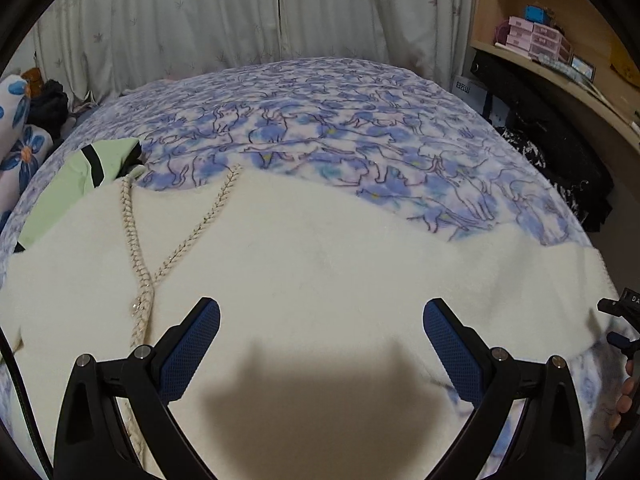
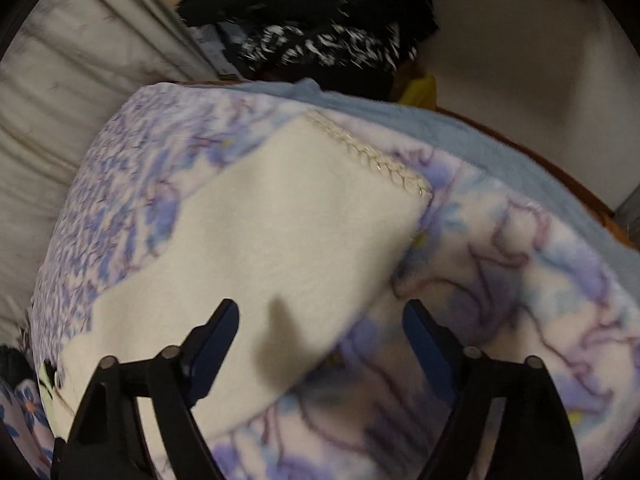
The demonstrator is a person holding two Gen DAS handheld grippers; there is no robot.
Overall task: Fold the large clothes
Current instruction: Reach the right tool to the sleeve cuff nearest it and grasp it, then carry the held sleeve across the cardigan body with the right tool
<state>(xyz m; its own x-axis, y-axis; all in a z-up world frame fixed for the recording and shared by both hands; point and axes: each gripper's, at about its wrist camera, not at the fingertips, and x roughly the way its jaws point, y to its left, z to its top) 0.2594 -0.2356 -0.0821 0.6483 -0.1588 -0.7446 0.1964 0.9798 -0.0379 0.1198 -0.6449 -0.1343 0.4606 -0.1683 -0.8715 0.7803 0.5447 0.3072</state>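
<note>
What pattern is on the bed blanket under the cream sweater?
Blue and purple outlined cats on white, clearest in the left wrist view: blanket, sweater.

Light in the left wrist view is soft and even, seemingly from overhead, and the left hand-held gripper (image 1: 322,322) casts a dark, blurry-edged shadow on the cream garment (image 1: 320,248) just below its fingers. Detail there is fairly sharp, though straight lines bow toward the black corners. The right wrist view is dimmer and smeared by motion blur, so the bedspread (image 2: 500,272) pattern reads as streaks.
</note>
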